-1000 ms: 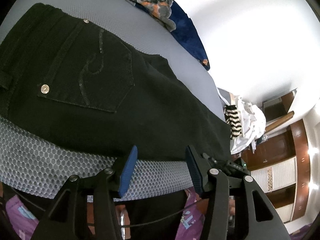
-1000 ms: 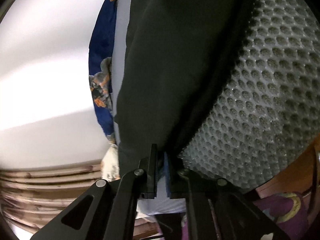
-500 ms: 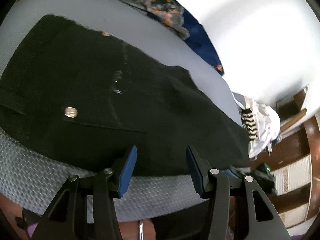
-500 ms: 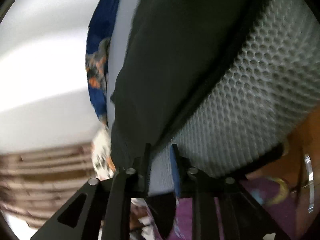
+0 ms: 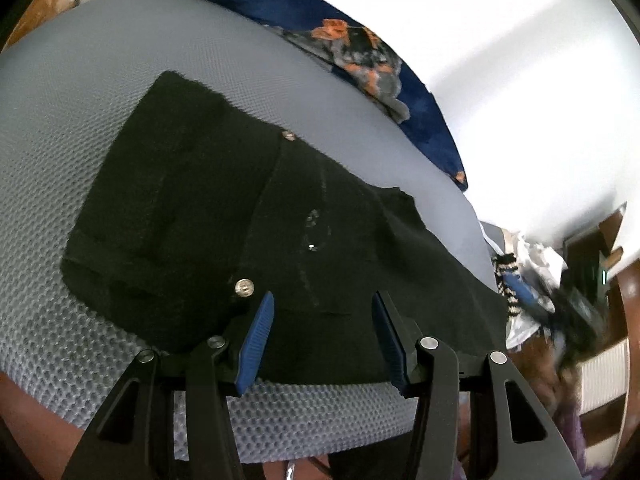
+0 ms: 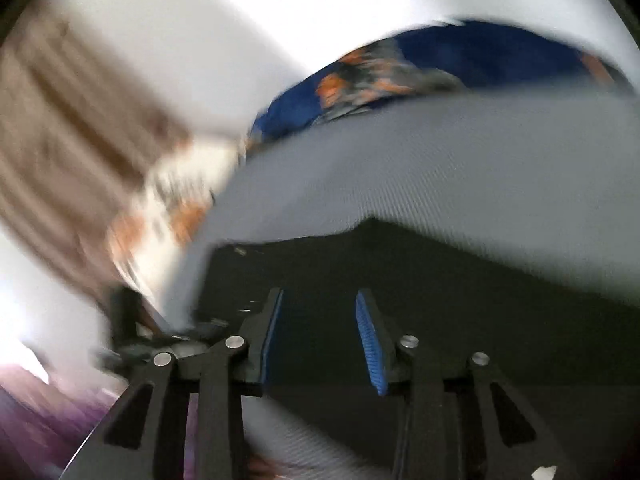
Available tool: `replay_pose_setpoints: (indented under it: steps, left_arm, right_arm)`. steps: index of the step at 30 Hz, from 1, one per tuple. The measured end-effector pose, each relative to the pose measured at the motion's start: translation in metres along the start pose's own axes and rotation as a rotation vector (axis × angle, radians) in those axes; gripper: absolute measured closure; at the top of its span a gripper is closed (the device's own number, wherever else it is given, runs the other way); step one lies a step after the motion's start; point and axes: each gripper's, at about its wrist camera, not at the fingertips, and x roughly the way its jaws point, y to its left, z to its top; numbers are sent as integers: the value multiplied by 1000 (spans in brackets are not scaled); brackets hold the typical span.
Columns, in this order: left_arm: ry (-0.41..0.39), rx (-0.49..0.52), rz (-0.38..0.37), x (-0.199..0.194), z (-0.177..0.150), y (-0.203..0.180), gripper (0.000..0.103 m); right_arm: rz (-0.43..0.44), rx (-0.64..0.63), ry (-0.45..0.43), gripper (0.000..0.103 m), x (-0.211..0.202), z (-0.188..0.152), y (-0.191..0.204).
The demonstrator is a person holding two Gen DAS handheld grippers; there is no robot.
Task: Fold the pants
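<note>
Black pants (image 5: 248,232) lie flat on a grey mesh surface (image 5: 80,112), back pocket and metal rivets facing up. My left gripper (image 5: 322,300) stands open just over the near edge of the pants, nothing between its blue pads. In the blurred right wrist view, the right gripper (image 6: 318,298) hovers above the dark pants (image 6: 460,292); its jaws are opening and nothing is held between them. The right gripper also shows as a blurred shape at the right edge of the left wrist view.
A blue cloth with orange flowers (image 5: 360,52) lies along the far edge of the grey surface, below a white wall. A heap of white and striped clothes (image 5: 516,276) sits at the right, beside dark wooden furniture (image 5: 624,320).
The right gripper let go of the pants' edge, opened, rolled round and lifted away. The left gripper drew back a little, so more of the pants shows.
</note>
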Motion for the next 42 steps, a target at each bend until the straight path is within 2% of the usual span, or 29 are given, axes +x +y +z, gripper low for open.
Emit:
replay_pose_setpoints:
  steps: [1,3,5,9,13,15,18,19,24,27,30,34,39,42]
  left_arm:
    - [-2,-4,6,-2,0,1,51]
    - [-11,2,20,-9,0,2,51]
    - [-48,24,44,-19,1,1,51]
    - [-121,49,95,-39,5,1,51]
    - [-157,38,155,-55,16,9,51]
    - [-146,10,166,-67,23,19,51]
    - [-156,-9,232,-92,30,40,51]
    - [-147,-9,246,-97,33,45,51]
    - [-111,-9,266,-114,36,68,51]
    - [-97,-23,191,-118,34,73,51]
    - [-71,-8,175,-109,37,72,51]
    - [-29,23,172,-94,39,65,51]
    - [-11,56,155,-74,48,53,51]
    - [-16,76,140,-67,56,47,51]
  right_arm:
    - [-41,-66,51,67,20,17,0]
    - [-46,-143,118,67,47,39,-4]
    - [-63,-196,144,68,64,48,-8]
    - [-8,-205,219,68,101,63,-20]
    - [-3,-227,273,68,124,64,-21]
    - [-28,-239,294,68,132,63,-22]
    - [-28,-246,305,91,138,61,-25]
    - [-42,-258,306,91,140,61,-25]
    - [-44,-262,323,87,143,65,-25]
    - [-67,-276,343,86,151,67,-22]
    - [-84,-267,325,92,153,68,-23]
    - [-84,-243,250,97,145,68,-27]
    - [-1,-52,93,103,125,74,-56]
    - [-31,-17,100,103,129,69,-71]
